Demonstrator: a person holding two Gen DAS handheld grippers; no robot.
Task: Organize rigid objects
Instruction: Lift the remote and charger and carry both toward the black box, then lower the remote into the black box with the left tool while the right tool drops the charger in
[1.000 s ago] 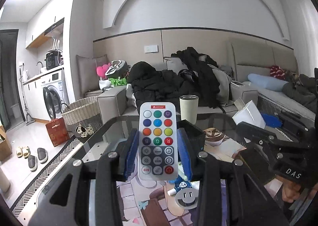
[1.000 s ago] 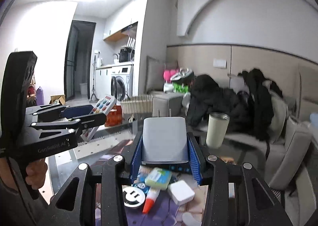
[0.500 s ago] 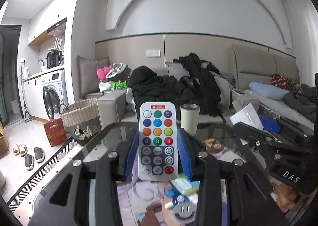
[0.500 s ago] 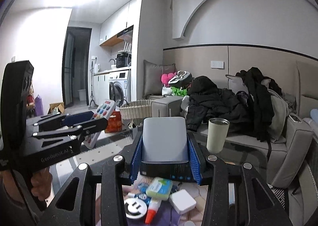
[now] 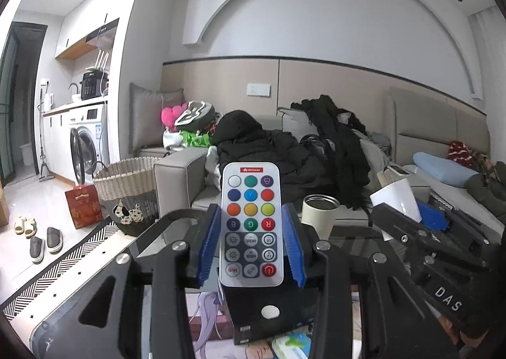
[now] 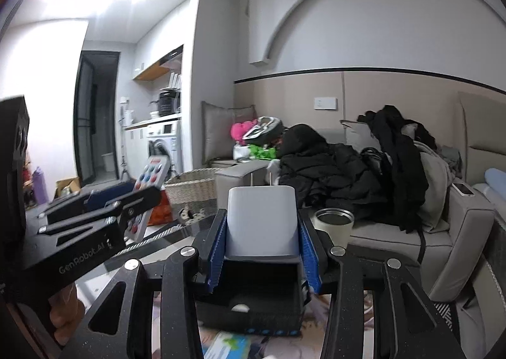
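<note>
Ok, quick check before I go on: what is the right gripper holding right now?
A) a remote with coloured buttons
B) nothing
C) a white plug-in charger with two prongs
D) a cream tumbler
C: in the right wrist view the right gripper has its blue pads clamped on the white charger, prongs pointing away; the remote sits in the left gripper, and the tumbler stands on the table.

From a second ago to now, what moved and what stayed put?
Both grippers travelled forward to the black box, which now sits right beneath them; the table clutter slid out of view. The left gripper still clamps the remote, and the right gripper the white charger.
</note>
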